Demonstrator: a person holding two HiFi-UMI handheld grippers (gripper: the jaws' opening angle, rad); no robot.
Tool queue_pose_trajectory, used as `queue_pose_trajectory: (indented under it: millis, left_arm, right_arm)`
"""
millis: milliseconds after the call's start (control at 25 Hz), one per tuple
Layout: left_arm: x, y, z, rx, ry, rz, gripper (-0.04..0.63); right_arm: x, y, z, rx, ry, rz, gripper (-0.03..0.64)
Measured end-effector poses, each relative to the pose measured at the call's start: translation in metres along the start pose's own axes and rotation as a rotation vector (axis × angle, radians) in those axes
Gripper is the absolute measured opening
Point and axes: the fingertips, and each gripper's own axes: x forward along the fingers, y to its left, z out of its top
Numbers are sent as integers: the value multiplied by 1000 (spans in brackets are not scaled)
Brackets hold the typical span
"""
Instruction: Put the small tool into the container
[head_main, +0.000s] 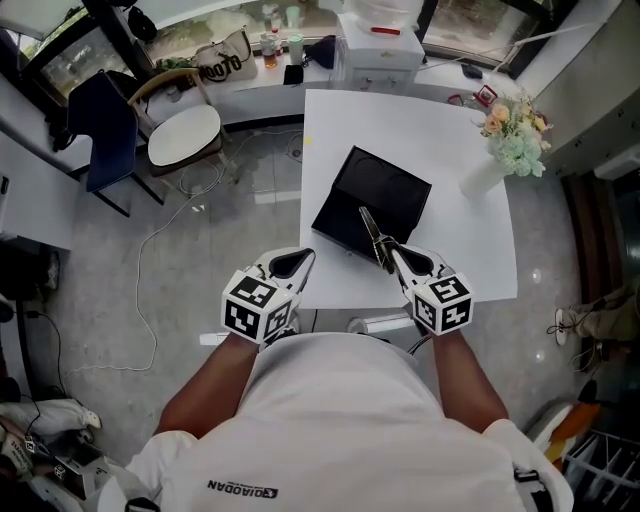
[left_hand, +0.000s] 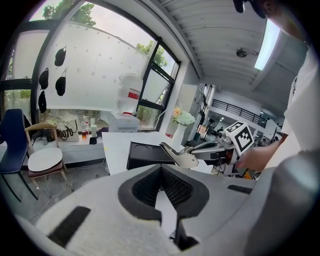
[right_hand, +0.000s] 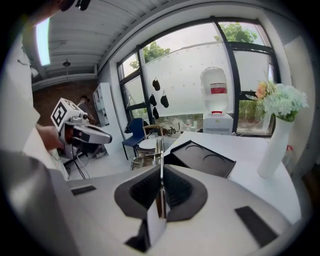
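As both forearms reach forward from the head view, we've got two grippers side by side at the near edge of the white table (head_main: 400, 120): the left gripper (head_main: 305, 255) out past the table's left corner, the right gripper (head_main: 392, 250) angled in toward the one black container (head_main: 385, 185). One small tool (head_main: 371, 232), a slim metal piece, juts forward out of the right gripper's jaws, and its tip crosses over the container's near edge, so it is clamped in those jaws and not lying in the container. One white vase (head_main: 487, 175) of flowers stands at the table's right edge, well apart from the action, and two chairs sit off to the left, a blue chair (head_main: 105, 130) and a round-seated chair (head_main: 185, 135). Over to the left gripper view: the left gripper (left_hand: 161, 167) has its pads pressed together with nothing between them, held level, while across the way the right gripper (left_hand: 192, 150) holds the tool (left_hand: 175, 152) in front of the container (left_hand: 145, 152). Now the right gripper view: the right gripper (right_hand: 161, 170) is clenched on the tool (right_hand: 160, 150), which stands thin and upright between the pads, the container (right_hand: 205, 160) just beyond shows two round recesses, the vase (right_hand: 275, 150) is at right and the left gripper (right_hand: 102, 136) at left
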Motion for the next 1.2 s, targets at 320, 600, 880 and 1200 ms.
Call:
queue_pose_trajectory:
  millis: [320, 600, 880, 1200]
  left_arm:
    - [-17, 13, -11, -46, -12, 40, 9]
    - [-31, 21, -18, -74, -22, 79, 9]
    - [-39, 31, -24, -91, -23, 111, 9]
    - [-42, 34, -25, -93, -20, 131, 9]
  right_arm:
    - [47, -7, -9, -381, 177, -45, 17]
    - [88, -15, -5, -545, 226, -39, 15]
    - [131, -27, -9, -666, 266, -31, 17]
    - [155, -39, -21, -758, 283, -45, 17]
